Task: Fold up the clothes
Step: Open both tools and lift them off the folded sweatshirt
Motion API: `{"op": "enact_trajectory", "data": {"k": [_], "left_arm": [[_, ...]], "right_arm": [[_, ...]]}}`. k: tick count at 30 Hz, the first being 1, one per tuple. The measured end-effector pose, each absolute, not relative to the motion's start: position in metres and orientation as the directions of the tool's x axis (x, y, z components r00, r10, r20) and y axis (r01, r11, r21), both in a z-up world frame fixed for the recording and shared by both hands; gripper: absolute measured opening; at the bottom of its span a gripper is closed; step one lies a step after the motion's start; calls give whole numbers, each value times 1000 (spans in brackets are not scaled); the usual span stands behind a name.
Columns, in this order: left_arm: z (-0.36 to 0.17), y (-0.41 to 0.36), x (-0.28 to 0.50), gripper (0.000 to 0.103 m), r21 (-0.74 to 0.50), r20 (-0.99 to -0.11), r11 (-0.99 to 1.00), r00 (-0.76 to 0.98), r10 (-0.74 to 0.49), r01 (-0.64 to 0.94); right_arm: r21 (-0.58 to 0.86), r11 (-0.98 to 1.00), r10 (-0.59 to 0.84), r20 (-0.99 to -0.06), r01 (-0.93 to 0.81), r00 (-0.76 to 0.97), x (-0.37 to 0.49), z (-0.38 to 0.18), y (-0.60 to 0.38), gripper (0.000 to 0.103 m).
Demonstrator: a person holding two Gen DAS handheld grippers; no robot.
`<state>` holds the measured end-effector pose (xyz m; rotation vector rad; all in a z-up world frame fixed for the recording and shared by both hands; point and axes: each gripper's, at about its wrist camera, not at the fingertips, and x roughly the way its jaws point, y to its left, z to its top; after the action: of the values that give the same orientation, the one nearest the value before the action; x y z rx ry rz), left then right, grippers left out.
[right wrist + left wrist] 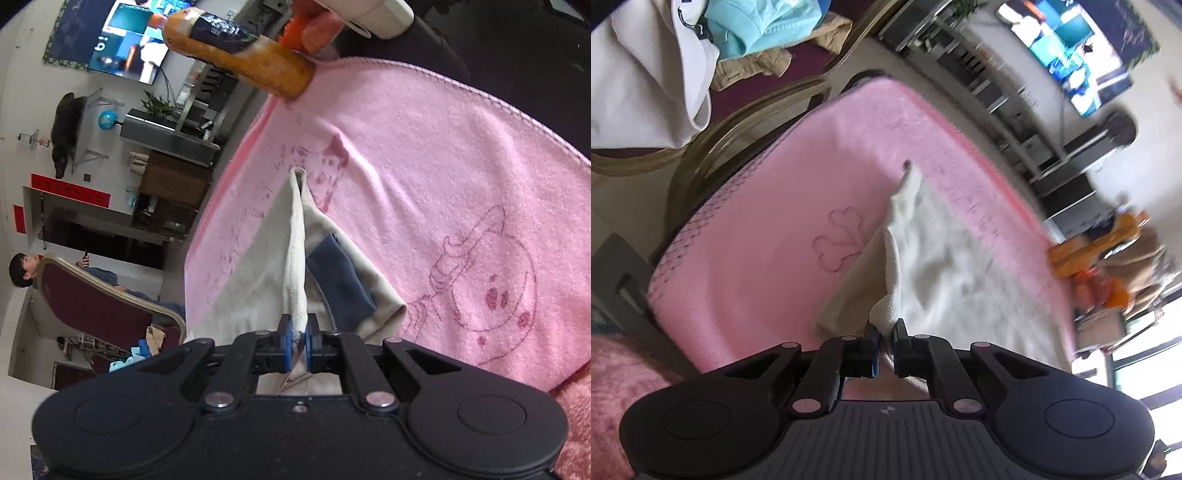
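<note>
A cream white garment lies on a pink towel that covers the table. My left gripper is shut on a bunched edge of the garment and holds it raised. In the right wrist view the same garment shows a dark blue patch. My right gripper is shut on a hemmed edge of it, which runs taut away from the jaws above the pink towel.
A chair with piled white, turquoise and tan clothes stands beyond the table's far left. Orange packages sit at the towel's edge; they also show in the right wrist view. A red plush cloth lies near me.
</note>
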<state>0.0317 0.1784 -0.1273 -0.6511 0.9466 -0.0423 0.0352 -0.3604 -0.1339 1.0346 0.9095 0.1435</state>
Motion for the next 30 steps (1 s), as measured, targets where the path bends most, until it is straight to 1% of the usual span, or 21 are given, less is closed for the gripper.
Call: {"op": "enact_trajectory", "data": {"k": [2,5,6,8,10,12,13,16,18,22,27,30], "left_arm": [[-136,171,36,6,-458,-795,851,547,-261,-259],[-146,154,46,9,-341,-854,906,485,-188,-249],[-148,149,48,10,-307,-864,921,475,-165,-239],[-145,141,49,19,-248,-869,943,481,-116,-221],[-138,143,46,23,-229,-854,946,513,-82,-230],[-130,144,43,22,-210,-838,948,544,-48,-240],[-127,146,42,23,-217,-826,946,562,-46,-242],[-119,149,40,31,-233,-798,942,602,-44,-240],[-117,147,40,33,-238,-789,944,612,-52,-228],[-111,139,41,33,-226,-783,956,619,-64,-188],[-69,130,50,33,-228,-697,970,710,-98,-89],[-40,123,64,37,-196,-645,980,758,-95,-44]], "right_arm": [[719,609,462,-664,334,588,42,-139,-354,6],[551,762,347,-790,340,505,53,-141,-332,8],[494,805,299,-816,329,495,55,-140,-325,10],[438,843,248,-831,311,498,55,-136,-317,13],[459,832,252,-813,311,526,53,-133,-321,19],[516,795,276,-776,320,567,46,-128,-328,31],[549,772,288,-752,321,593,43,-125,-332,32],[614,725,294,-686,312,666,36,-117,-341,38],[637,709,282,-648,301,708,32,-111,-346,42],[663,700,288,-601,265,746,35,-103,-345,43],[648,747,323,-547,147,772,57,-63,-319,43],[631,772,347,-514,72,785,70,-37,-302,46]]}}
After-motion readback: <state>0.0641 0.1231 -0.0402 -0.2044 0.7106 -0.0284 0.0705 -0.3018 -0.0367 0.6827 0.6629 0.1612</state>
